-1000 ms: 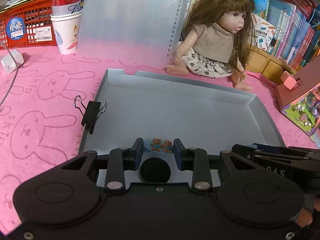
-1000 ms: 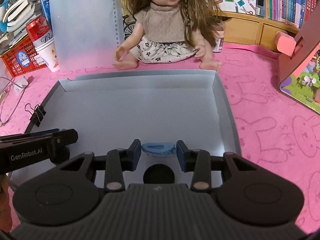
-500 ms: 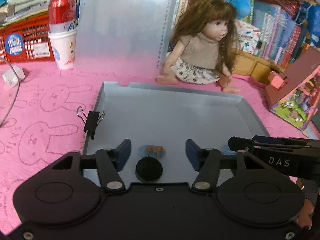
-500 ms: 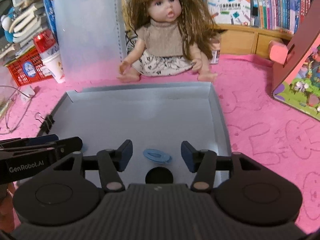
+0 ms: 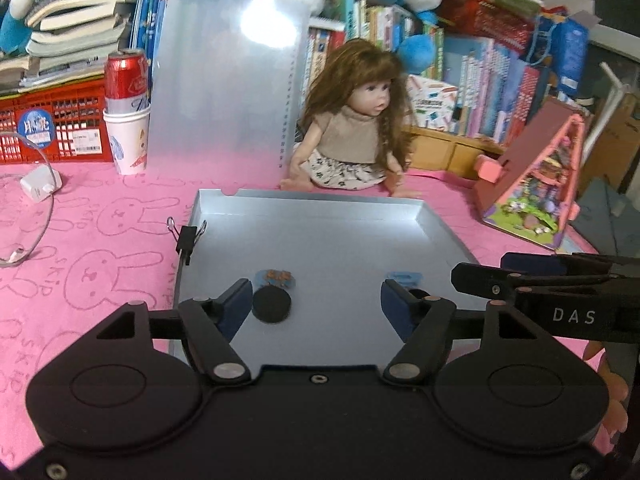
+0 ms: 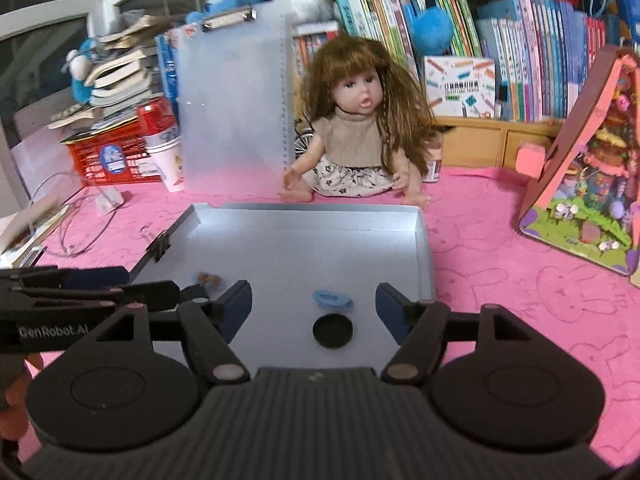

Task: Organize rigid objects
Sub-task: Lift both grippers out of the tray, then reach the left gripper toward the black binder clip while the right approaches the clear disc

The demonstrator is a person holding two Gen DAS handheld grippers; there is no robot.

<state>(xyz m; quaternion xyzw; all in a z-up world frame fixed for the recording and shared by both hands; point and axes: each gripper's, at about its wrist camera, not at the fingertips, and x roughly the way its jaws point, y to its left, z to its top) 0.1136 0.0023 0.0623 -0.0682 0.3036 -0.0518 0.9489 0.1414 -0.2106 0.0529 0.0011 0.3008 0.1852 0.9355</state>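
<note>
Grey shallow tray (image 5: 320, 236) on a pink rabbit-print cloth (image 5: 100, 240), low walls on its far and side edges; a black binder clip (image 5: 187, 238) grips the left wall. Most of the tray floor lies bare. Inside, near the front: a bear-decorated piece (image 5: 276, 278) at left, a blue oval piece (image 6: 333, 299) at right, well apart. Left gripper (image 5: 316, 304) and right gripper (image 6: 314, 304) hover above the near edge, jaws spread wide, holding nothing. A doll (image 6: 356, 140) sits just beyond the far wall.
</note>
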